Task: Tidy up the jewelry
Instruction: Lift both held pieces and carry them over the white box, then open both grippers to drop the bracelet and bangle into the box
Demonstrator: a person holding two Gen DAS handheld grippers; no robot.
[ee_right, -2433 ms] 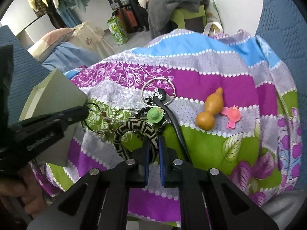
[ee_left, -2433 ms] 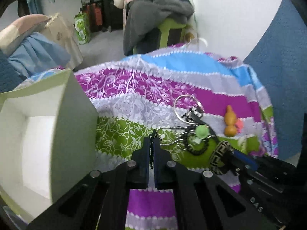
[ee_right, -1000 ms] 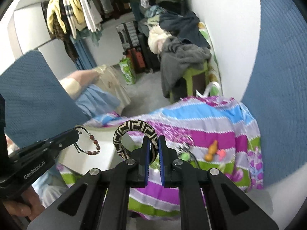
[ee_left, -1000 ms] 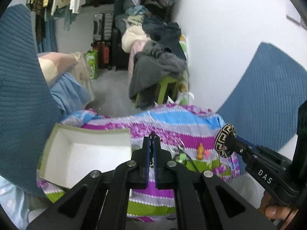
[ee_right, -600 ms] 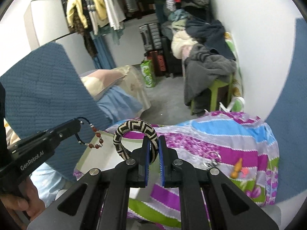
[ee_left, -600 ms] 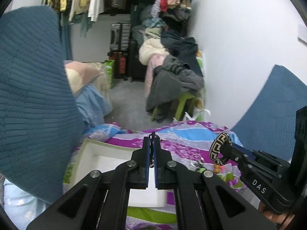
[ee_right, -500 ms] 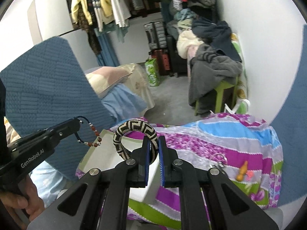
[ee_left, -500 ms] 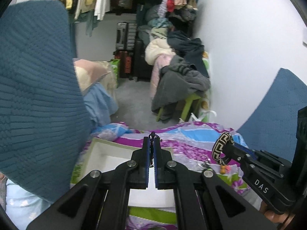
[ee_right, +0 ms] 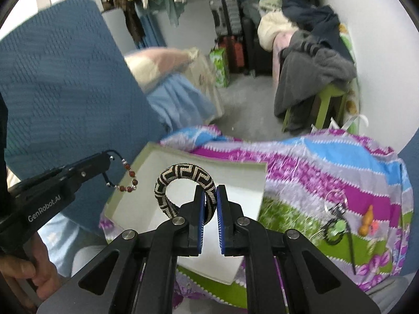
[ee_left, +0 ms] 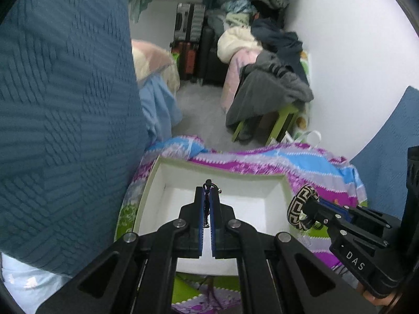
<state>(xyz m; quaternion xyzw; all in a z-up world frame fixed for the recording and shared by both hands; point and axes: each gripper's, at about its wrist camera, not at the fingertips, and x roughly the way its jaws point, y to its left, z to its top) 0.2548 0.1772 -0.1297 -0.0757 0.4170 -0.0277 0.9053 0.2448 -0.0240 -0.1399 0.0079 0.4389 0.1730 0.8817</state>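
White card box [ee_left: 277, 196], open-topped and pale green outside, sits on the striped purple, blue and green cloth [ee_right: 327, 162]; I take it as my landmark. Its inside shows bare, so I judge both pieces are meant to go in.

Right gripper [ee_right: 209, 204]: jaws clamped on the rim of the woven black-and-cream bangle [ee_right: 180, 175], which stands upright on edge, loop forward, over the box's right half. Gripped by the rim so it should drop flat when freed.

Left gripper [ee_left: 208, 206]: jaws pressed together on the cord of the beaded bracelet [ee_right: 128, 180]. From the right camera its red beads hang loose below the tips, above the box's left edge. Pinching the cord keeps the beads clear of the pads.

Right of the box, well apart on the cloth, the remaining pile: a metal ring with dark chain [ee_right: 336, 204], a green charm [ee_right: 339, 226], an orange gourd [ee_right: 366, 221], a pink bit [ee_right: 374, 225] touching it. These wait their turn, I reckon.

Neither piece is inside the box yet.
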